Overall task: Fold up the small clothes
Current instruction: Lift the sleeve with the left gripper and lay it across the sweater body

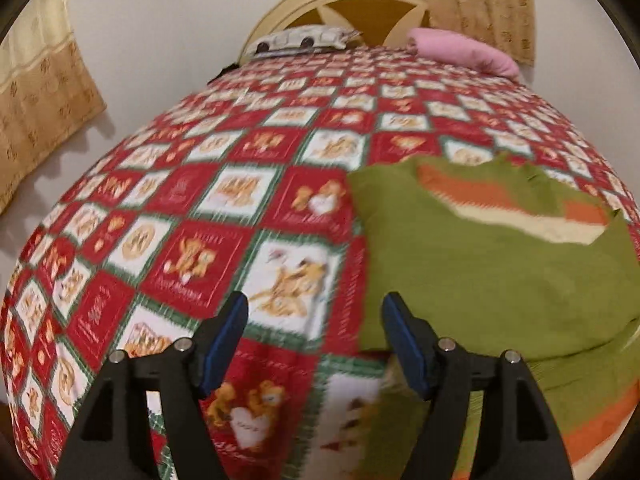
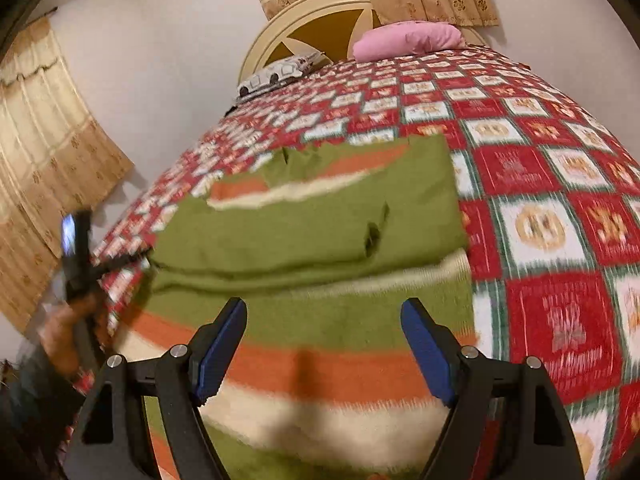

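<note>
A green knitted garment [image 1: 500,272] with orange and cream stripes lies folded over on the patchwork bedspread [image 1: 192,208]. My left gripper [image 1: 315,304] hangs open over the bedspread at the garment's left edge, with nothing between its blue pads. Its right finger overlaps the garment's edge. In the right wrist view the garment [image 2: 304,232] fills the middle. My right gripper [image 2: 324,306] stands open above its striped near part and holds nothing. At the left of that view a hand [image 2: 66,324] holds the blurred black left gripper beside the garment.
The red, white and green bedspread [image 2: 560,312] covers the bed. A pink pillow [image 2: 408,38] and a patterned pillow [image 2: 276,74] lie at the cream headboard [image 2: 320,20]. A beige curtain [image 1: 40,120] hangs along the white wall left of the bed.
</note>
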The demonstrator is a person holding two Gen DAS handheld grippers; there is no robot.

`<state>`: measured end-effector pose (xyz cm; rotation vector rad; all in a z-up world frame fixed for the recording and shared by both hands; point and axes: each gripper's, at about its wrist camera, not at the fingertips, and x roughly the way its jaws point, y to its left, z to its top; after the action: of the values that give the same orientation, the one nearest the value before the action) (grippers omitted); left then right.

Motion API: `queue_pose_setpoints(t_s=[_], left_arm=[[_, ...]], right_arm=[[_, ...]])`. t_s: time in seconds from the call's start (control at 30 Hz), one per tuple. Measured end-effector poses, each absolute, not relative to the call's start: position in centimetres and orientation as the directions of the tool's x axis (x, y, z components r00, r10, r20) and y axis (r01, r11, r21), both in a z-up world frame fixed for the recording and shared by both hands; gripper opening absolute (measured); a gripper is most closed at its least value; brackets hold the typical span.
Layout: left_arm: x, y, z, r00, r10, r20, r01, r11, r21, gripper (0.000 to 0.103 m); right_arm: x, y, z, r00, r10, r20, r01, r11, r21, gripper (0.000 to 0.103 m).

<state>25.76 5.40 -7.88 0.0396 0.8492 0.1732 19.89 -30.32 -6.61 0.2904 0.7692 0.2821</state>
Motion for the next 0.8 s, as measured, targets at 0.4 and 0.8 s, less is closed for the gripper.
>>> queue_pose_setpoints(t_s=[0.4,0.8], left_arm=[[24.9,7.2,-9.5,0.657,0.15,-0.739,-0.216,0.976,0.006,0.096],[25.1,6.9,-10.1,0.647,0.137,-0.75,-0.199,0.98,0.007,0.103]], right_arm=[[28.8,-27.9,-10.1,0.571,0.277,-0.773,-0.057,0.953,0.299,0.012],[27.3,-29.2,-8.1,0.644,0.152,-0.75,-0.054,0.987,0.153,0.007]])
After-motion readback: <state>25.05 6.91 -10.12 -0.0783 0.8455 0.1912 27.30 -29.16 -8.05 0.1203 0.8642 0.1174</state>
